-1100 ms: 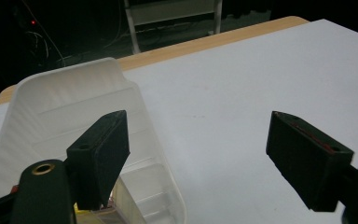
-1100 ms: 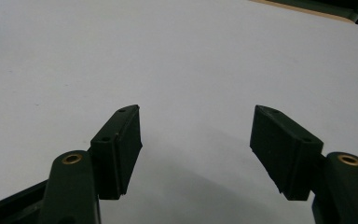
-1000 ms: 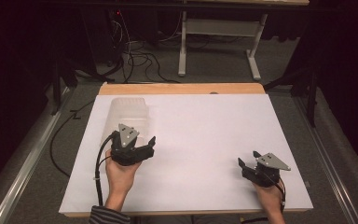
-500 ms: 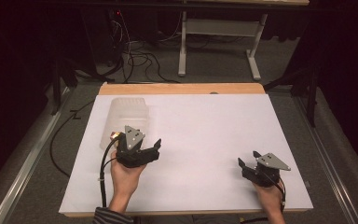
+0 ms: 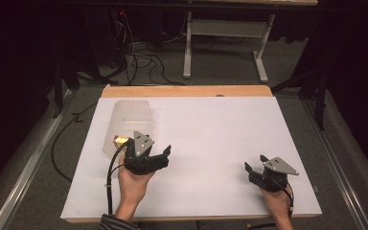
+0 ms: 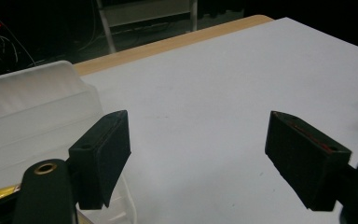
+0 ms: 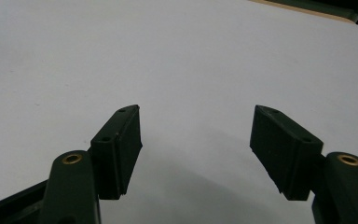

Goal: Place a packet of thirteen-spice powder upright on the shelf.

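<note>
A translucent plastic container (image 5: 127,120) lies on the white table top (image 5: 211,129) at the left, with a small yellow thing (image 5: 120,140) at its near end. My left gripper (image 5: 164,154) is held just to the near right of it, open and empty. In the left gripper view the container (image 6: 28,112) sits beside the left jaw and the left gripper (image 6: 198,126) points over bare white surface. My right gripper (image 5: 255,162) rests near the front right, also open; the right gripper (image 7: 196,112) has only white table (image 7: 191,56) between its jaws.
The table's wooden far edge (image 5: 187,91) borders a dark floor with cables (image 5: 139,57) and a white desk frame (image 5: 225,43). A metal rail (image 5: 24,167) runs along the left side. The person's hands (image 5: 132,187) come in from the front edge.
My left gripper has drifted right and toward the front edge, away from the container. The right gripper has stayed where it was.
</note>
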